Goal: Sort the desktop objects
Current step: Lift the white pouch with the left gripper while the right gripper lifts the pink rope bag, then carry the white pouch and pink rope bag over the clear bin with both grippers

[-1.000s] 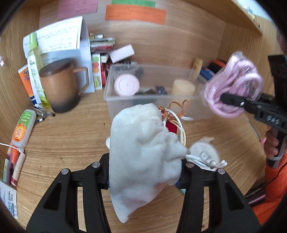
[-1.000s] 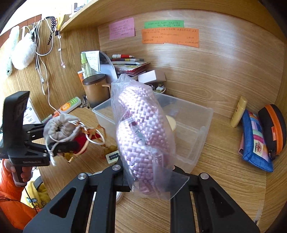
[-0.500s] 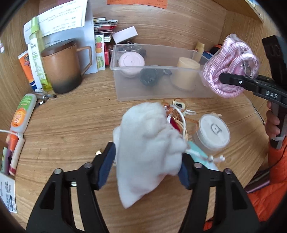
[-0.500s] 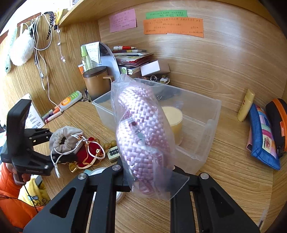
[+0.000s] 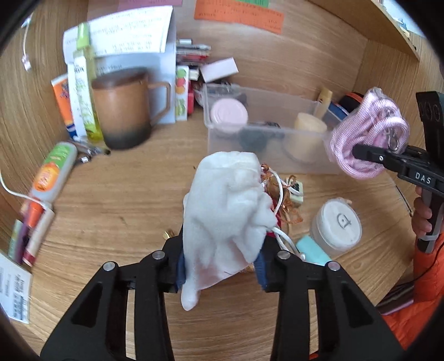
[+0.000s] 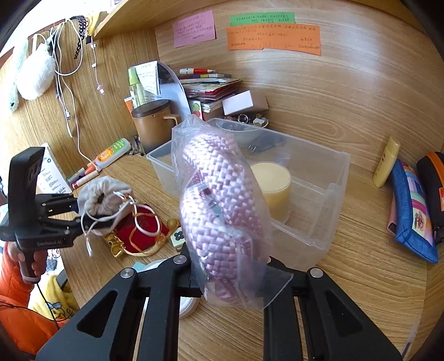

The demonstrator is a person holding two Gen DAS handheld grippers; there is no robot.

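Held above the surface near the clear bin (image 6: 319,194), the left gripper (image 5: 222,258) has its jaws clamped on a soft, light drawstring pouch (image 5: 227,211) and the right gripper (image 6: 230,266) on a bagged pink rope (image 6: 219,205), likely slippery, best pinched mid-bundle.

Ahead of the claw, a wood-grain back wall (image 6: 319,91) carrying pink, green and orange sticky notes (image 6: 273,40); a wooden shelf (image 6: 133,16) overhead, pale daylight upper left, wooden desk (image 6: 369,280) below.
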